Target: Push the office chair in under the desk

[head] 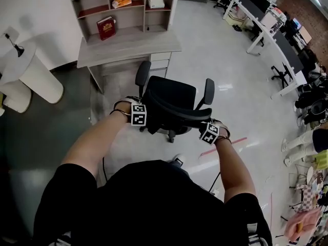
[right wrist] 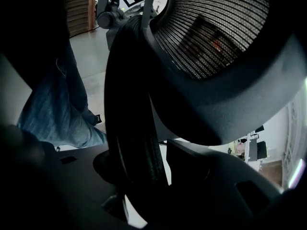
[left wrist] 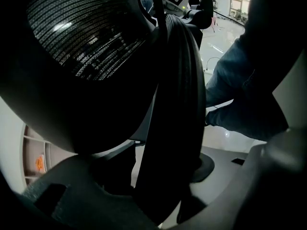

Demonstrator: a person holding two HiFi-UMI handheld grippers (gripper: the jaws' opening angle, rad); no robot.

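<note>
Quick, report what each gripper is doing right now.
Left gripper: closed on the office chair's backrest rim.
Right gripper: closed on that same rim, at its other side.

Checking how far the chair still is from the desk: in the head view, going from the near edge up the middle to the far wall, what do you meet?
Dark shirt → chair → desk → shelf unit on the desk.

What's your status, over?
Left gripper and right gripper clamped on black mesh office chair, at backrest. Chair not yet under grey wooden desk. Nothing seen between.
</note>
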